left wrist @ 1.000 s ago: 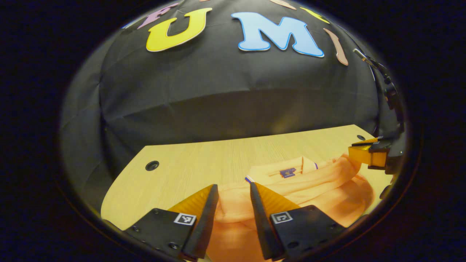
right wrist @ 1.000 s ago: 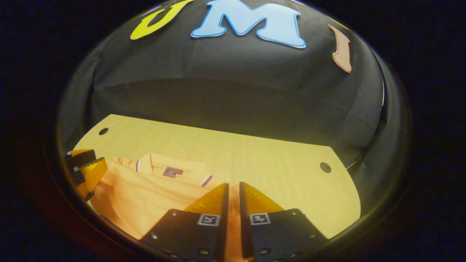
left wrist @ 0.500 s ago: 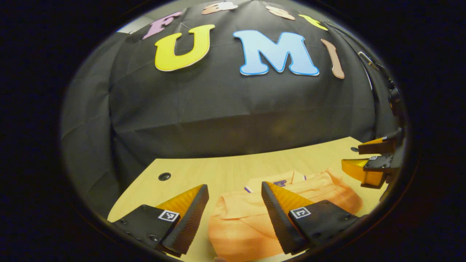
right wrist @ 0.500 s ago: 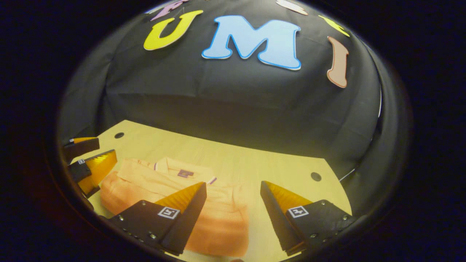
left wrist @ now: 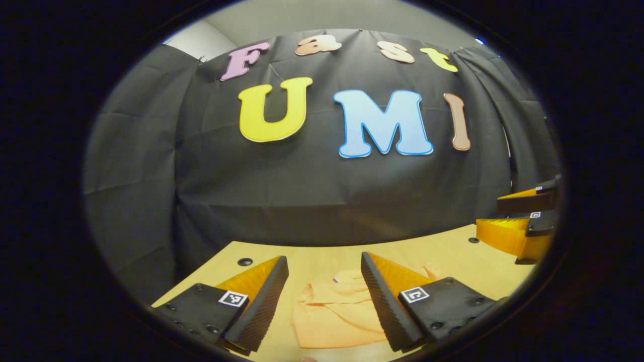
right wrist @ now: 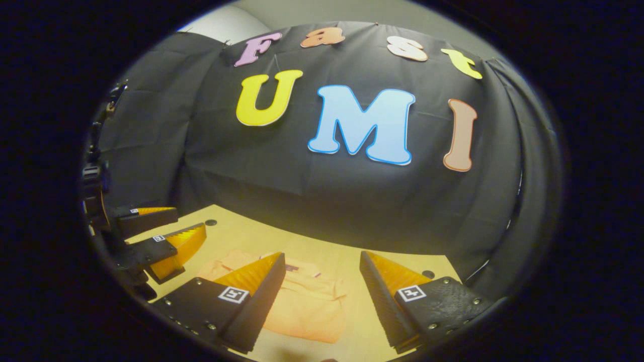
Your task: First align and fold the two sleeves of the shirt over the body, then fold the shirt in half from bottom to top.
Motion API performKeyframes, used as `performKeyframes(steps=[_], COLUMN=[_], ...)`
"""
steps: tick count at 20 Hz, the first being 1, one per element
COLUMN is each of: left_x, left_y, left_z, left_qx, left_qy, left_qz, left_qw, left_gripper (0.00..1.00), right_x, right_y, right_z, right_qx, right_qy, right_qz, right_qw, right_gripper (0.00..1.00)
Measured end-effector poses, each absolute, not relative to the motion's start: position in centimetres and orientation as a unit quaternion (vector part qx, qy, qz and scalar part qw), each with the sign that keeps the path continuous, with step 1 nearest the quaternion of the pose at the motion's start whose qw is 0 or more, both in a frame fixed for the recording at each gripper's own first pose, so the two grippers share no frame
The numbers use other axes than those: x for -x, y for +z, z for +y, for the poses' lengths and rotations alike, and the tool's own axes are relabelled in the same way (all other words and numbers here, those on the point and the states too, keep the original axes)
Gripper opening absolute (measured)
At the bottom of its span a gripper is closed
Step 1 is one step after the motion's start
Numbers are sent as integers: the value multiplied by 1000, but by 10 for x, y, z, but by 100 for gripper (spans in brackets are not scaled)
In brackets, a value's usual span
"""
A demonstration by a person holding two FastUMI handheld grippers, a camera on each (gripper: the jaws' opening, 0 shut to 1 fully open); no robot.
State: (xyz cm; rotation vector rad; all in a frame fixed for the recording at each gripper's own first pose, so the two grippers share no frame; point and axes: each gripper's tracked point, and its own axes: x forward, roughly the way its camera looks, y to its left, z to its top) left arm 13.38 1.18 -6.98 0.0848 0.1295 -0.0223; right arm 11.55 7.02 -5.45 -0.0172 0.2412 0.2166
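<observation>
The orange cotton polo shirt (left wrist: 334,314) lies folded into a compact, roughly square bundle on the pale wooden table (left wrist: 453,256). Its collar end with a thin dark-striped trim faces away from me, and soft creases run across the top layer. In the left gripper view it sits below and ahead of my left gripper (left wrist: 324,291), seen in the gap between my two fingers and reaching behind the right-hand one. My left gripper is spread wide and holds nothing; it hangs above the cloth without touching it. A small round hole in the table (left wrist: 245,262) lies just beyond my left-hand finger.

In the right gripper view the same folded shirt (right wrist: 307,306) rests below my right gripper (right wrist: 322,291), mostly toward its left-hand finger, with a small dark patch near the collar. My right gripper is likewise gaping wide, empty, and clear of the fabric. Off to its left I can see my left gripper (right wrist: 168,231), its fingers parted too, above the table (right wrist: 236,236). Behind everything hangs the black cloth wall (right wrist: 322,201).
</observation>
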Motion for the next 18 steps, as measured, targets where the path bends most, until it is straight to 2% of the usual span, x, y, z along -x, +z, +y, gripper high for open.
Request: performKeyframes(steps=[1, 4, 5, 6, 9, 16, 18], left_x=[-125, -98, -89, -83, -65, -53, -49], left_y=[-62, -40, -35, -32, -26, -15, -17], left_z=[13, 13, 14, 16, 22, 24, 25], left_qx=[-43, -39, -36, -36, -39, -42, -38], left_qy=[-6, -1, -2, -3, -3, -19, -23], left_qz=[57, 34, 30, 28, 30, 20, 24], left_qw=[997, 999, 999, 999, 999, 999, 999], left_gripper=[97, 97, 94, 97, 97, 97, 94], right_x=[-106, -77, -67, -60, -39, -13, -5], right_y=[-52, -44, -42, -41, -37, -24, -26], right_z=[68, 57, 54, 53, 51, 47, 46], right_qx=[6, -1, -2, -2, -10, -23, -23], right_qy=[107, 93, 83, 77, 50, 18, 9], right_qz=[119, 113, 108, 104, 99, 90, 94], right_qw=[987, 989, 991, 992, 994, 995, 995], right_gripper=[92, 92, 92, 92, 91, 92, 91])
